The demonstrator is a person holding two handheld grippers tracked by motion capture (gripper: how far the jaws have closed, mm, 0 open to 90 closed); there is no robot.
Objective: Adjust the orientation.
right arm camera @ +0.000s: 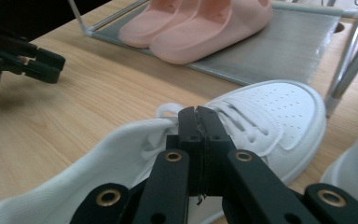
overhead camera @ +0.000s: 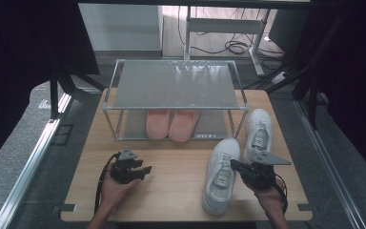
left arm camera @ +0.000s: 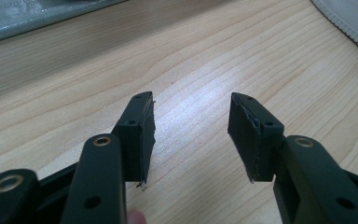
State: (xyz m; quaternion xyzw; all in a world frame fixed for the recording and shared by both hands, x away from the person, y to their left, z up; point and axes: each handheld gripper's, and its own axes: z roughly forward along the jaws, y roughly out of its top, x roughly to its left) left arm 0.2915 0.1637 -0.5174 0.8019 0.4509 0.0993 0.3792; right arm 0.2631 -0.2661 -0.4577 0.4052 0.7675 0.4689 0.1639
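Note:
My right gripper (overhead camera: 232, 164) is at the near right, its jaws pressed together with nothing visible between them. In the right gripper view the closed tips (right arm camera: 198, 110) sit just over the collar and laces of a white sneaker (right arm camera: 270, 112). That sneaker (overhead camera: 221, 176) lies toe-away on the wooden table (overhead camera: 171, 191). A second white sneaker (overhead camera: 258, 133) stands beside it, farther right. My left gripper (overhead camera: 145, 170) rests low at the near left, open over bare wood (left arm camera: 191, 100).
A metal two-shelf rack (overhead camera: 174, 86) stands at the back of the table, with a pair of pink slippers (overhead camera: 171, 125) on its lower shelf (right arm camera: 289, 42). The far-off left gripper (right arm camera: 28, 63) appears in the right gripper view. Floor and cables lie beyond the table.

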